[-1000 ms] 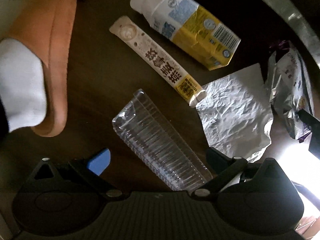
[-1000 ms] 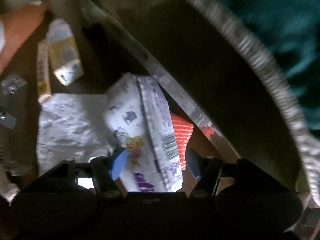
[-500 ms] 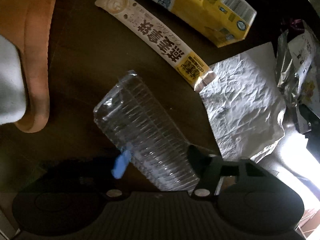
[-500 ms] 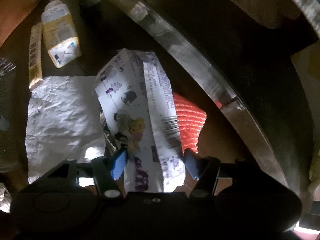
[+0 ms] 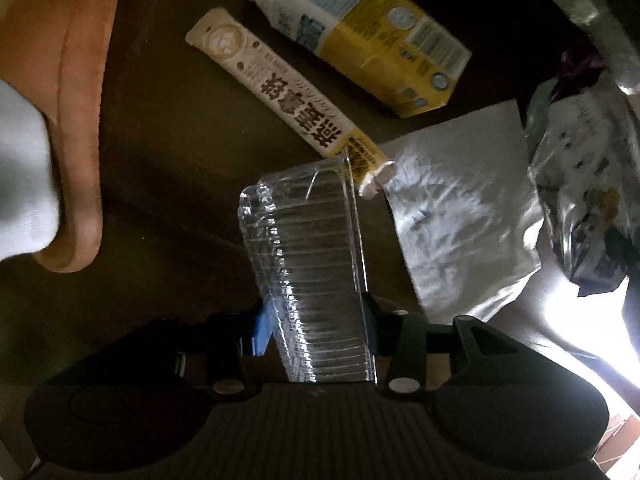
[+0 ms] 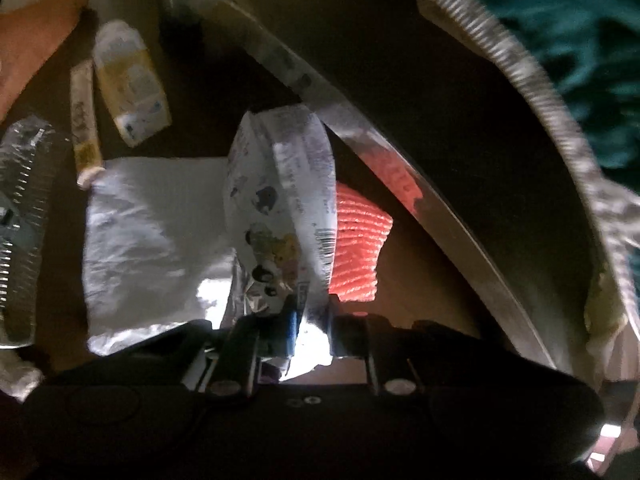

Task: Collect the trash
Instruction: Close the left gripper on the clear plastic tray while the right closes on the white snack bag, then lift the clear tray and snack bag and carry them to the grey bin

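My left gripper (image 5: pixel 316 324) points down at the dark floor, its jaws closing with the pads against both long sides of a clear ribbed plastic tray (image 5: pixel 308 248). The tray's far end tilts up over a beige stick sachet (image 5: pixel 288 92). In the right wrist view my right gripper (image 6: pixel 316 328) has its jaws closing, pinching the near end of a white and purple snack bag (image 6: pixel 280 184), which stands bowed above the floor. A yellow and white drink carton (image 5: pixel 360 28) and a crumpled white sheet (image 5: pixel 460 220) lie between the two grippers.
A person's orange slipper (image 5: pixel 76 100) with a white sock (image 5: pixel 20 180) stands at the left. A curved metal rim (image 6: pixel 400 168) runs just right of the snack bag, and a red-orange ribbed piece (image 6: pixel 358 240) lies beside it. Teal fabric (image 6: pixel 580 40) shows at the far right.
The left jaws went from wide apart to closed on the clear tray, whose far end swung up. The right jaws closed on the snack bag, and the bag buckled and rose.
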Motion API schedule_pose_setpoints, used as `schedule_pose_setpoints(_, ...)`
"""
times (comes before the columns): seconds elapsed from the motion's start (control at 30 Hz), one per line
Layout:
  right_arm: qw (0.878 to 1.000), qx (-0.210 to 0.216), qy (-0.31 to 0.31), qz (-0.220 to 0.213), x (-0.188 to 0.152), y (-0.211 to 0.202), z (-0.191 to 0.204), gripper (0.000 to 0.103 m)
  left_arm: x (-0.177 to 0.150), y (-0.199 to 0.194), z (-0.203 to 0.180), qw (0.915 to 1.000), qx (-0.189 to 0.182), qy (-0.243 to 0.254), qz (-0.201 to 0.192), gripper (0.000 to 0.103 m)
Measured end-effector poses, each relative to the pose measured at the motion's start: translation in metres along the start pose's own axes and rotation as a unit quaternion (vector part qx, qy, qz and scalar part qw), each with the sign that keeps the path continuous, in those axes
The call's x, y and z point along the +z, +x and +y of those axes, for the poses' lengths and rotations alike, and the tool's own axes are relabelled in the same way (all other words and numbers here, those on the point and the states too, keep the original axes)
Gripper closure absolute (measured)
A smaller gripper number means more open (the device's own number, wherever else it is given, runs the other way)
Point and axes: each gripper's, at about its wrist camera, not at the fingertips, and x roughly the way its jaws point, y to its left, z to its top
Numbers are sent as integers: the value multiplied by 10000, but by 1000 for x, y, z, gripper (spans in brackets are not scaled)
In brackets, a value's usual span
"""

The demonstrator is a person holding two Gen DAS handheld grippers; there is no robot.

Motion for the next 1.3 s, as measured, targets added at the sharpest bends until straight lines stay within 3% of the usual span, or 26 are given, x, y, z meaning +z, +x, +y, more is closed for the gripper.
schedule_pose_setpoints(0.47, 9984, 19, 211, -521, 6, -141, 4, 95, -39, -118, -15, 9958, -134, 599, -674, 59)
schedule_pose_setpoints(0.63, 9953, -100, 254, -926, 7, -209, 9, 95, -58, -175, -20, 9881, -311, 1000, -1123, 59)
schedule_pose_setpoints(0.8, 9894, -251, 697, -1249, 6, -280, -1, 95, -80, -240, -23, 9752, -612, 1322, -1669, 59)
schedule_pose_setpoints(1.03, 9739, -504, 1393, -1718, -13, -378, -18, 95, -120, -336, -39, 9463, -1145, 1831, -2406, 59)
schedule_pose_setpoints(1.2, 9588, -721, 1866, -2017, -37, -436, -29, 95, -154, -400, -61, 9183, -1421, 2220, -2955, 59)
schedule_pose_setpoints(1.3, 9500, -843, 2046, -2204, -52, -467, -34, 95, -178, -436, -75, 8964, -1546, 2466, -3342, 59)
